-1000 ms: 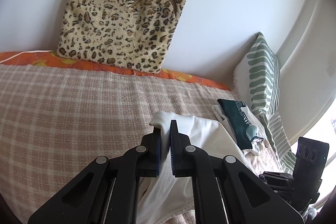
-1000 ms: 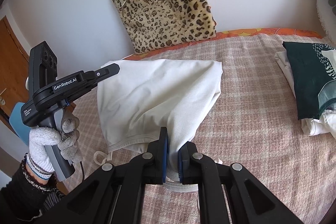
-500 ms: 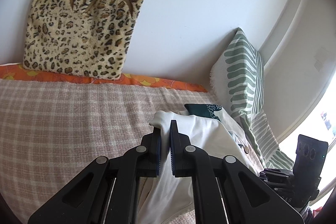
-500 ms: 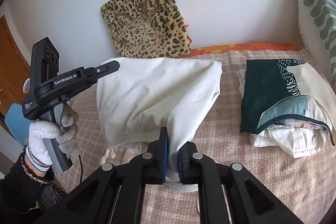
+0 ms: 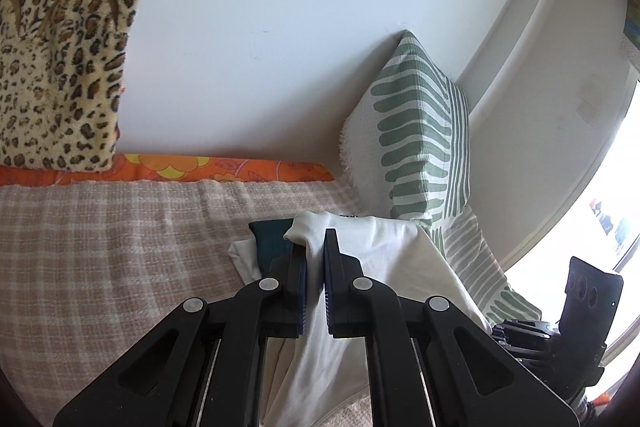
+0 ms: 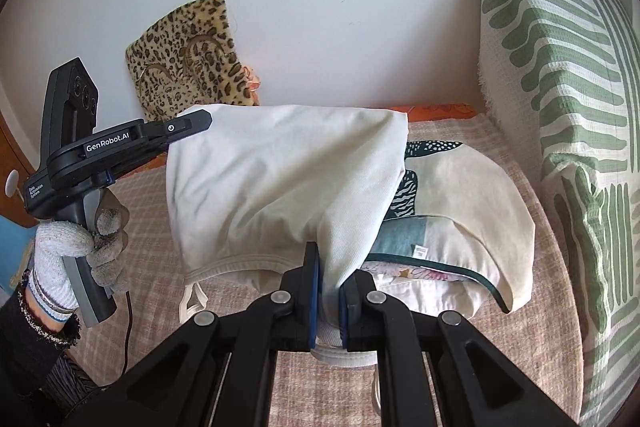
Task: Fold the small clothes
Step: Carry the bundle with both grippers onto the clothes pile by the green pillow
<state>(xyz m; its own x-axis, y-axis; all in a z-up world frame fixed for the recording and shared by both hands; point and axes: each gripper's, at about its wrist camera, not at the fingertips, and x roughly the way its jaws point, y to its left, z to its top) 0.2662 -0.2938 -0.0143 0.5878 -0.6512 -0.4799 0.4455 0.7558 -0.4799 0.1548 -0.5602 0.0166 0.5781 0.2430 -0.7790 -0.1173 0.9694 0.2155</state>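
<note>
While both jaws clamp its edges, the left gripper (image 6: 200, 121) and right gripper (image 6: 327, 291) hold a white garment (image 6: 280, 187) stretched above folded clothes (image 6: 460, 227) on the bed (image 6: 500, 355).

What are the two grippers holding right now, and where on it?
Both hold the white garment: left gripper pinches an upper corner, right gripper a bunched lower edge.

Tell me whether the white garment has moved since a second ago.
Yes. In the right wrist view the white garment has travelled away from the leopard cushion and now hangs partly over the folded pile.
</note>
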